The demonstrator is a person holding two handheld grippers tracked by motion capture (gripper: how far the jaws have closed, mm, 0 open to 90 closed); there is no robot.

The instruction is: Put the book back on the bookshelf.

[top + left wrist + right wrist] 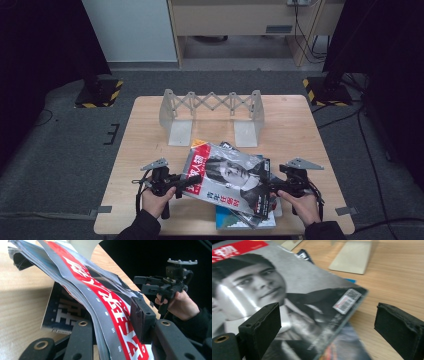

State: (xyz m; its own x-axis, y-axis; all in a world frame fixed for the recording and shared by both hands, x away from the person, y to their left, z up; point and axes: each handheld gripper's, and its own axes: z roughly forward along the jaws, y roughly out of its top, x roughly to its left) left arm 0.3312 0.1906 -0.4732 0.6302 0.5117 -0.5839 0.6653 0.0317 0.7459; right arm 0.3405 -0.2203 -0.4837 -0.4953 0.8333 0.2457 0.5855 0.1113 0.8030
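Observation:
A magazine with a black-and-white portrait and a red title band lies on top of a small pile at the table's front centre. My left gripper is shut on its left edge, and the left gripper view shows the jaws pinching the red band with that side raised off the pile. My right gripper stands open at the magazine's right edge. In the right gripper view the barcode corner of the cover sits between the wide-apart jaws. The right gripper also appears across the cover in the left gripper view.
Other magazines lie under the top one, among them a dark blue one. A grey expandable rack stands at the back of the wooden table, its base plate just beyond the pile.

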